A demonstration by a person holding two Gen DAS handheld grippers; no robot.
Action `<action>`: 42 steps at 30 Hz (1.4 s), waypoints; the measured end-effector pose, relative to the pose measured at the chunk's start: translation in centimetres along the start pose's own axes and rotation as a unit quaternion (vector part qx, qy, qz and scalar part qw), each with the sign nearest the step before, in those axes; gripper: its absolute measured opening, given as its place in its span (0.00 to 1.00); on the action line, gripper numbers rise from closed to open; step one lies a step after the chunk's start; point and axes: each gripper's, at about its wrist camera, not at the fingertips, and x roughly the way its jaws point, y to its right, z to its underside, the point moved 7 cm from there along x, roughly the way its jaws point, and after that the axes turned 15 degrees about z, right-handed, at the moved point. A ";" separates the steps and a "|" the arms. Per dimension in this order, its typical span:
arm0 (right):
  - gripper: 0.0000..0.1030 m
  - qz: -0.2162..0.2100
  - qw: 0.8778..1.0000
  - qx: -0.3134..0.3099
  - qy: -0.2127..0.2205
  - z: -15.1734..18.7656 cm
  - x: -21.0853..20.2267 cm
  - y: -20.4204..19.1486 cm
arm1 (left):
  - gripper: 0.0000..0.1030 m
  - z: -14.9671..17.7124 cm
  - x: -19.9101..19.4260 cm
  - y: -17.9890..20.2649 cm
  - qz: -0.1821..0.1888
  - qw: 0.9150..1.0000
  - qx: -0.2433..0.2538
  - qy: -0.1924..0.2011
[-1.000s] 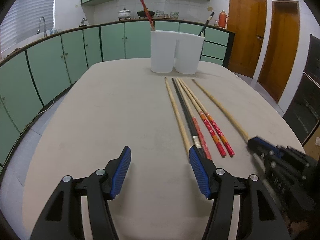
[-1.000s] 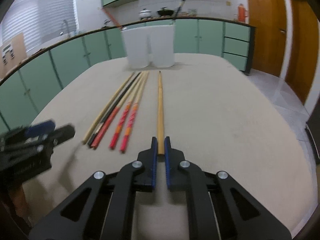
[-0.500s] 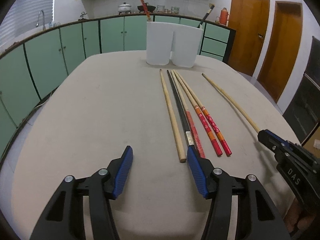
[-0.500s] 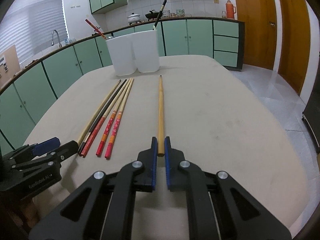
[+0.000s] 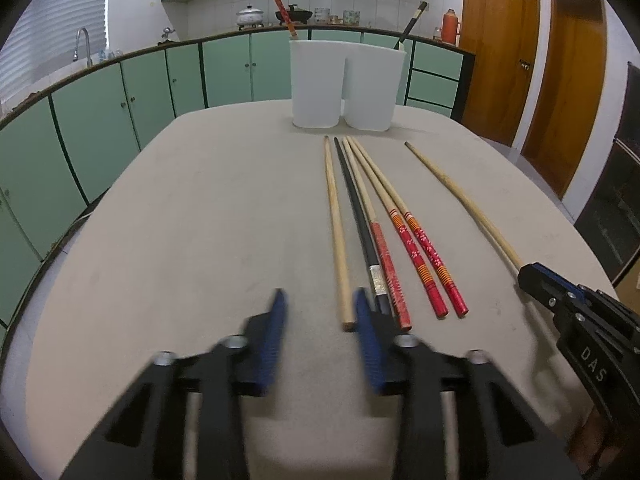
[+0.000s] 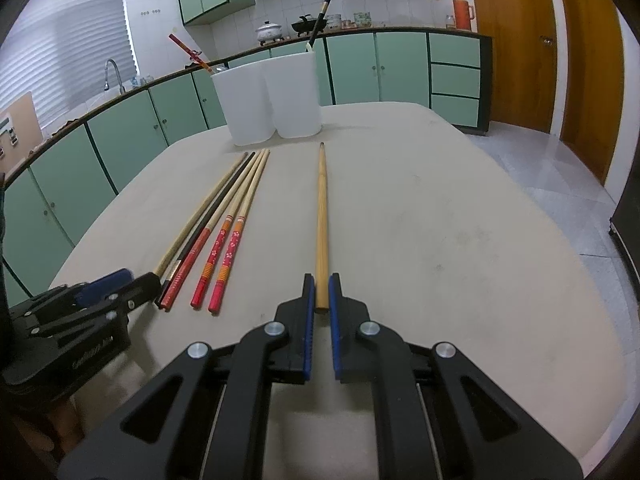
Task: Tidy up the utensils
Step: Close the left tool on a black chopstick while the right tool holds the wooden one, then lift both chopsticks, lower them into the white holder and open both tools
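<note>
In the left wrist view, the left tool hovered low over the beige counter with its blue pads spread apart, released and gripping nothing. The butt end of a plain wooden chopstick lay between its fingertips, nearer the right pad. Just beside it ran a black chopstick, then a chopstick with a red handle, then a pair of red-and-orange patterned chopsticks, all lying side by side and pointing toward two white holders at the far end of the counter. A red chopstick leaned out of the left holder and a dark one out of the right. Set apart to the right, a long pale chopstick ran into the right tool, which was clenched on its near end.

In the right wrist view, the right tool was closed on the butt of that pale chopstick, whose tip pointed toward the white holders; whether the tip touched the counter could not be told. The five other chopsticks lay together to the left, well apart from it. The left tool sat at their near ends, its pads parted.
</note>
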 end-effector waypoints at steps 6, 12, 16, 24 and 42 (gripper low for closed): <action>0.06 0.003 1.000 -0.003 0.019 -0.7 -0.9 0.2 | 0.06 -0.3 -0.3 -0.2 0.015 1.000 -0.014 0.010; 0.06 0.005 0.999 -0.005 0.050 -2.6 -2.6 0.4 | 0.06 -2.4 -3.0 0.8 0.014 0.999 0.011 0.049; 0.06 0.006 0.997 -0.006 0.072 -4.4 -3.7 0.6 | 0.06 -4.2 -5.1 1.5 0.022 0.997 0.018 0.077; 0.06 -0.011 0.994 -0.007 0.111 -9.5 -6.4 1.0 | 0.06 -9.0 -9.3 2.7 0.037 0.989 0.034 0.138; 0.06 -0.072 0.987 0.006 0.146 -23.1 -9.2 1.2 | 0.06 -18.6 -12.9 3.4 0.063 0.974 0.056 0.211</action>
